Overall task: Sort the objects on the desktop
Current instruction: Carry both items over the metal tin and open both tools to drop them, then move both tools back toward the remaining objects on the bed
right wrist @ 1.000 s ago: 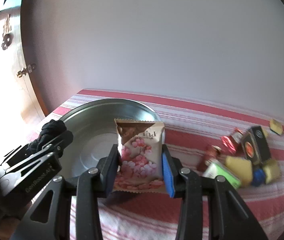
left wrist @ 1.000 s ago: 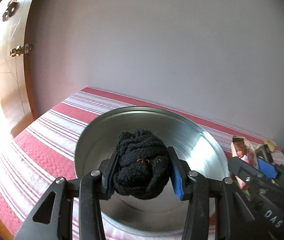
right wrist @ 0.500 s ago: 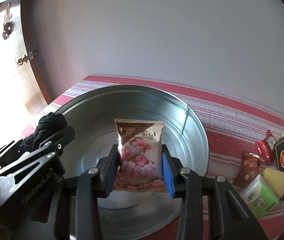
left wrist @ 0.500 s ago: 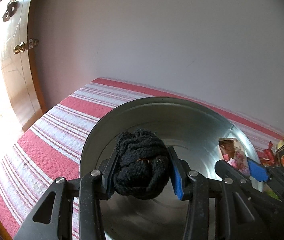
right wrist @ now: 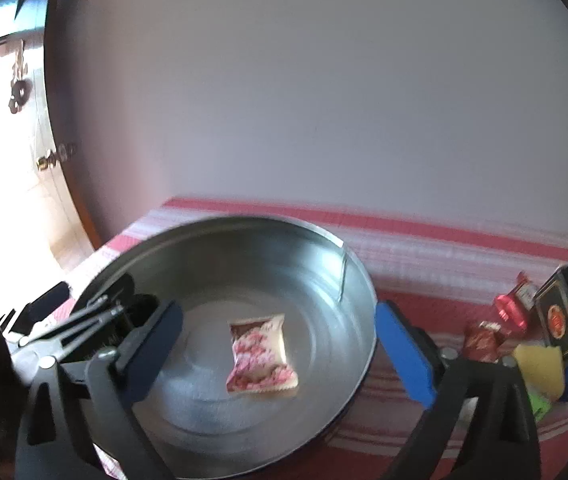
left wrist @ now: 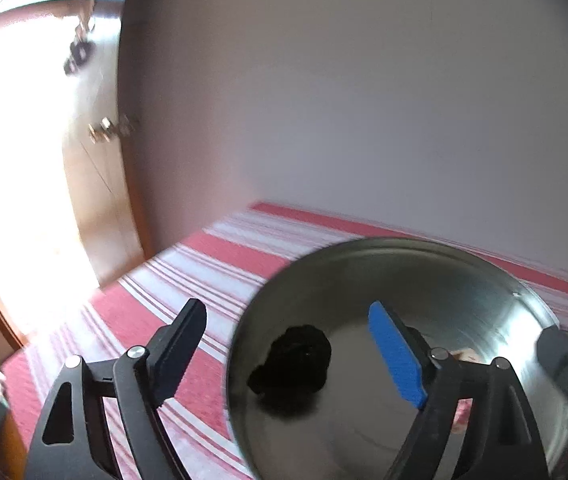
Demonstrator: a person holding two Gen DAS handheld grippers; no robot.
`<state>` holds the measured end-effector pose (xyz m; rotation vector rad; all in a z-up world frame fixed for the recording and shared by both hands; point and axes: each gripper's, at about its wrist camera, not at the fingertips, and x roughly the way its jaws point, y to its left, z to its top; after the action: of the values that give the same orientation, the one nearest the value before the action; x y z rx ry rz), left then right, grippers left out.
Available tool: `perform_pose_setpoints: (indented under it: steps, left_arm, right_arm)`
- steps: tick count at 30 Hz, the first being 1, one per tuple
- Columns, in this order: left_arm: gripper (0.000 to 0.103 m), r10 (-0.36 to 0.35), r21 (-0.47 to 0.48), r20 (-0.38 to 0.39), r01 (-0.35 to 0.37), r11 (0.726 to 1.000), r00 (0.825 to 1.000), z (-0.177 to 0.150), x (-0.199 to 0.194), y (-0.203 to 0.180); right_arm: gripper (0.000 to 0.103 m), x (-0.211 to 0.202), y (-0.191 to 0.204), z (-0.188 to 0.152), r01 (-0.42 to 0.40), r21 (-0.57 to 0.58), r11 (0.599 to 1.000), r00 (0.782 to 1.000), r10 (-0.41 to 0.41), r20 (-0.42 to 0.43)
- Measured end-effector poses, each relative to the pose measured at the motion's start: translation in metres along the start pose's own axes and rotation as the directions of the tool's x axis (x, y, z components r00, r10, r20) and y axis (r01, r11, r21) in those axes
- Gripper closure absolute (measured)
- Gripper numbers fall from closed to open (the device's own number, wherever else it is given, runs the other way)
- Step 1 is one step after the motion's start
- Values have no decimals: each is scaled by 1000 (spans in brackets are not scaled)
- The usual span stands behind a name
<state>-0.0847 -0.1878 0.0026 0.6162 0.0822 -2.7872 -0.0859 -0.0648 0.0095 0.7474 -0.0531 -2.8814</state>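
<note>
A wide metal basin (left wrist: 484, 280) (right wrist: 212, 240) stands on the red-and-white striped cloth. A black knitted bundle (left wrist: 292, 364) lies inside it on the left. A pink flowered snack packet (right wrist: 262, 354) lies on the basin floor. My left gripper (left wrist: 288, 354) is open and empty above the basin's left side. My right gripper (right wrist: 280, 354) is open and empty above the packet. The left gripper's body shows at the left of the right wrist view.
A cluster of small packets and boxes (right wrist: 544, 328) lies on the cloth to the right of the basin. A wooden door (left wrist: 96, 184) with a bright opening is at the left. A plain wall runs behind the table.
Both grippers have opened. The black bundle and the snack packet have dropped from the fingers into the basin.
</note>
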Motion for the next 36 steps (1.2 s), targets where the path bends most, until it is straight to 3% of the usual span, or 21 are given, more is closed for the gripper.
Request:
perform_pose_setpoints:
  steps: [7,15,20,25,31,36]
  left_arm:
    - [10,-20,-78,-3,20,997,1000,-1,0,10]
    - [1,5,-141,94,9,990,996,-5,-23,19]
    - [1,16,-85,147,-4,996,989,-8,-36,7]
    - [1,12,-42,149,-5,999,989,-10,-43,-3]
    - [1,-23,-72,140,34,997,990,-11,-46,2]
    - [1,-19,-14,163,22,1000,986,-16,-58,-16]
  right_arm:
    - [3,-9,5,-1,45,-13,999,996,-44,74]
    - [3,-14,6,-6,159,-59,986,980,-150,127]
    - [3,-31,11,-16,256,-127,958,949,-224,223]
    - [2,-39,16,-25,342,-197,919,917,-280,283]
    - [1,-46,-4,-25,373,-160,914,907,-323,269]
    - [1,-50,-39,-22,374,-64,925,911,-354,212]
